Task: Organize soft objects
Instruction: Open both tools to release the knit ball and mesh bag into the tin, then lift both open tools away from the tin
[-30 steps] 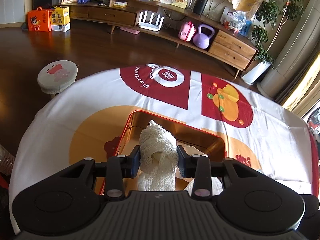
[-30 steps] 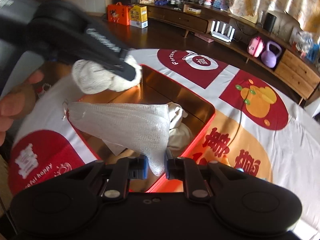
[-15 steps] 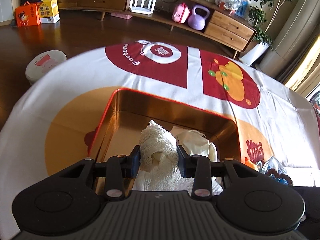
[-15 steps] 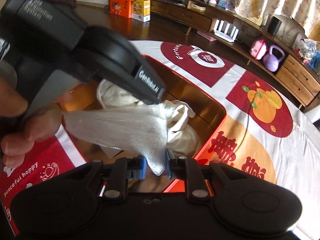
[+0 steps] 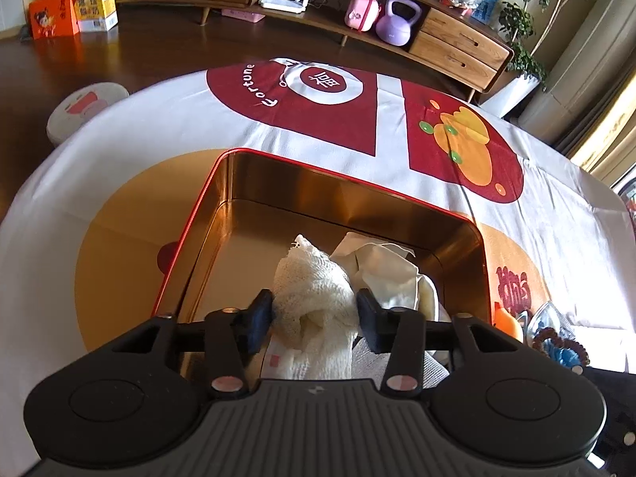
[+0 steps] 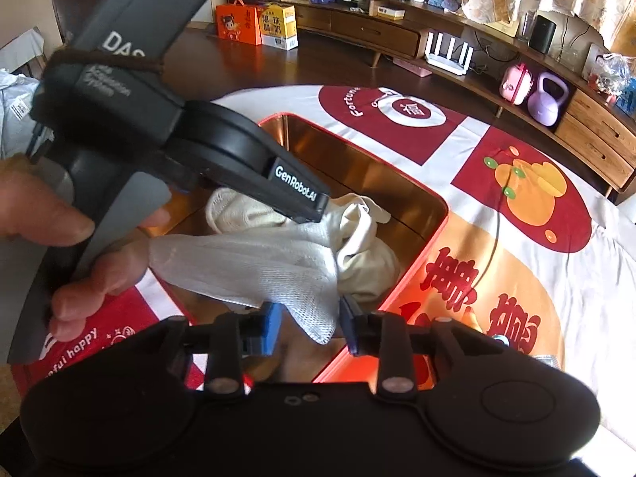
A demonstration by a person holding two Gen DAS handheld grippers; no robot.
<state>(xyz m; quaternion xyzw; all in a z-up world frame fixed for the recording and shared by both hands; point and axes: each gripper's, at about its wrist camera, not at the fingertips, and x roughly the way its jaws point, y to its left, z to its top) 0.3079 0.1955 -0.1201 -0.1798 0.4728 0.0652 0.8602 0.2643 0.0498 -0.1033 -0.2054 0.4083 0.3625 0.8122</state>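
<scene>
Both grippers are over the red tin (image 5: 190,238) with its golden inside, which sits on the printed tablecloth (image 5: 159,127). The left gripper (image 5: 314,314) is letting go: its jaws are opening, and the bunched white gauze cloth (image 5: 314,290) sits between them, its folds just brushing the pads rather than being squeezed. That bundle rests low in the tin, beside a crumpled cream cloth (image 5: 381,274) lying against the right wall. Over on the right side, the right gripper (image 6: 308,324) is opening too, and a corner of the white mesh cloth (image 6: 254,266) hangs loose in the gap, free of both blue pads. The mesh stretches leftward over the tin's near edge, under the left gripper's body, where the person's left hand (image 6: 47,230) wraps the handle.
</scene>
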